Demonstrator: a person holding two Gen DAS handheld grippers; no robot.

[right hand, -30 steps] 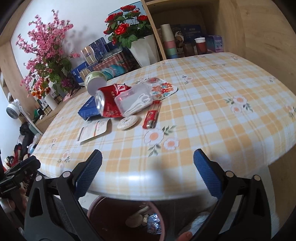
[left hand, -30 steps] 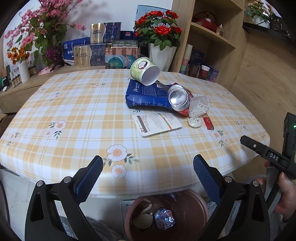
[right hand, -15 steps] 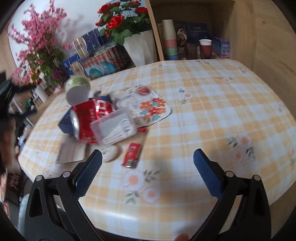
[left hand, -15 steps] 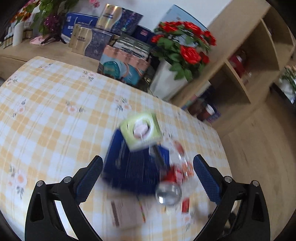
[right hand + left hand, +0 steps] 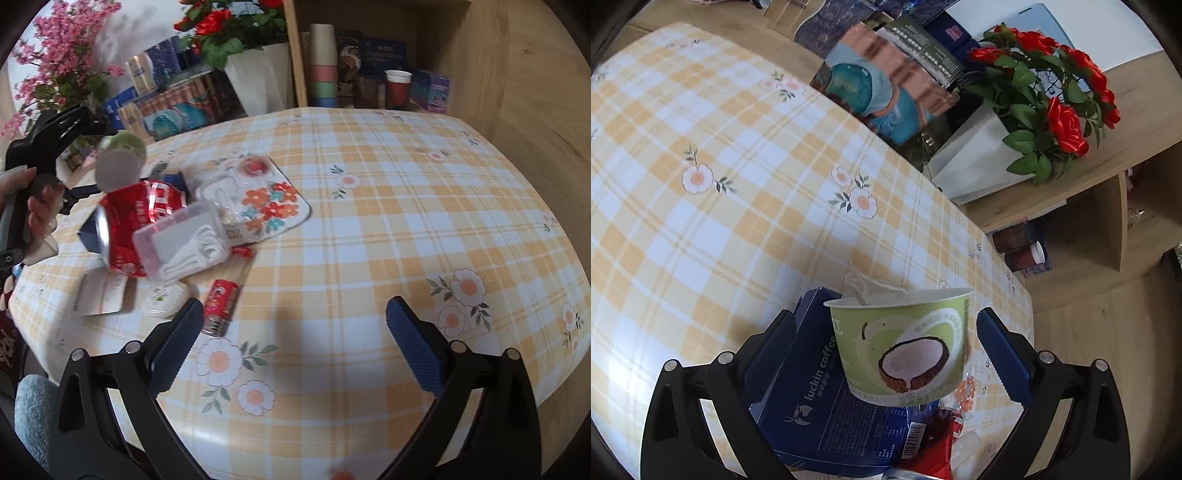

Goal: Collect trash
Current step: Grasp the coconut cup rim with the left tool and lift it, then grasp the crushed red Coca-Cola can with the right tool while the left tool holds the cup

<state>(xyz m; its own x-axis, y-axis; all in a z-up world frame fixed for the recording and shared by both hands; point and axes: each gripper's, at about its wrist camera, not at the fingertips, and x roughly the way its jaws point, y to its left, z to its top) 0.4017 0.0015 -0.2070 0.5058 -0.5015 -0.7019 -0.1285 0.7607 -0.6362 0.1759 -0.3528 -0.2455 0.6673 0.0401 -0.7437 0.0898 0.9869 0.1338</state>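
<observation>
— Cup (image 5: 900,343) first: the green paper one with the coconut print sits between the blue pads of the left hand-held gripper (image 5: 886,345), whose jaws stand wide and grip nothing.

— How to close?

— Gently, I'd say, low on the wall — thin paper will likely buckle. It rests tilted on a blue cardboard box (image 5: 820,402), beside a dented red can (image 5: 138,221).

— And the right hand-held gripper (image 5: 293,343)?

— Spread wide too, empty, over the checked cloth of the surface (image 5: 406,221) — near a small red lighter (image 5: 221,305) and a clear plastic box (image 5: 183,240).
</observation>
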